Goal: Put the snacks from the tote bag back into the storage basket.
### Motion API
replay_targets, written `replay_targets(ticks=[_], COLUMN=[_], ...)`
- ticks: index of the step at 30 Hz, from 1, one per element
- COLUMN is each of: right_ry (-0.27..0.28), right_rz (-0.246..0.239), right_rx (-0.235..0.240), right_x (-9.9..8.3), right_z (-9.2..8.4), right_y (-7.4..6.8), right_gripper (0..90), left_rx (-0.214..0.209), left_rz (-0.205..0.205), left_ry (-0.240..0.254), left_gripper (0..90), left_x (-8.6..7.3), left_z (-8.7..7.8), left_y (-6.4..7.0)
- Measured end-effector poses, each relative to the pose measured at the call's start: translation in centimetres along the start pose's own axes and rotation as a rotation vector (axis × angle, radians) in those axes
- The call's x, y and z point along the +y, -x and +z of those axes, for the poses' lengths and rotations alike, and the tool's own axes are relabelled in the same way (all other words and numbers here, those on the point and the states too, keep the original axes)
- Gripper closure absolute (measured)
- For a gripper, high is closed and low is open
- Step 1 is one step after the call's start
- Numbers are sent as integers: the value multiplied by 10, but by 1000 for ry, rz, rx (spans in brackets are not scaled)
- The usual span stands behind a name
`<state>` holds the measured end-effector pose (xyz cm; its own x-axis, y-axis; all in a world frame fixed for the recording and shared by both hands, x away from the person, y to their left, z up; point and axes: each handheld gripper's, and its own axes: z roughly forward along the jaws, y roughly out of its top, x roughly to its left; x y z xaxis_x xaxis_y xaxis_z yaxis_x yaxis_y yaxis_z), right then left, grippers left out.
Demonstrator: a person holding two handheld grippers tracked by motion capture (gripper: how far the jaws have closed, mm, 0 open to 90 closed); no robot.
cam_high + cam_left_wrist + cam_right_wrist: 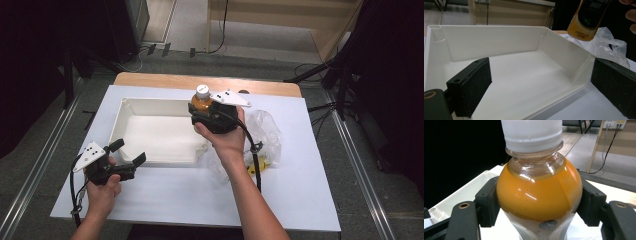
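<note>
Left gripper: seen at the lower left of the high view; its jaws are spread wide and nothing is held. In its own view the near edge of the white tray is framed between the two pads, untouched.
White tray: placed at the centre left of the high view, on the white table.
Bottle: held above the tray's right end, at the upper centre of the high view. Its lower body is hidden there by the right gripper. In the right gripper view its cap is cut off by the top edge.
Right gripper jaws: closed on the orange bottle, with both pads pressed against its sides.
Plastic bag: lies right of centre; its contents are hard to make out, apart from something yellow.
</note>
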<state>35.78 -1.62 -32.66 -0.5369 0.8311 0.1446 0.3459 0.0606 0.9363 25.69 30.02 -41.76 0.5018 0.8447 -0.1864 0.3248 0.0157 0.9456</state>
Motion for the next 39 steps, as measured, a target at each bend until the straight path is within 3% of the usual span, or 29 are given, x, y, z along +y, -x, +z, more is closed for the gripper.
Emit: replay_targets(ticks=[39], right_ry=[-41], right_rz=[-7], right_rx=[23], right_x=[-13], right_z=[20], right_y=[-8], right_gripper=[308], left_rx=[5], left_rz=[-1], left_ry=[1], left_gripper=[32], left_x=[0], left_z=[0], left_y=[-2])
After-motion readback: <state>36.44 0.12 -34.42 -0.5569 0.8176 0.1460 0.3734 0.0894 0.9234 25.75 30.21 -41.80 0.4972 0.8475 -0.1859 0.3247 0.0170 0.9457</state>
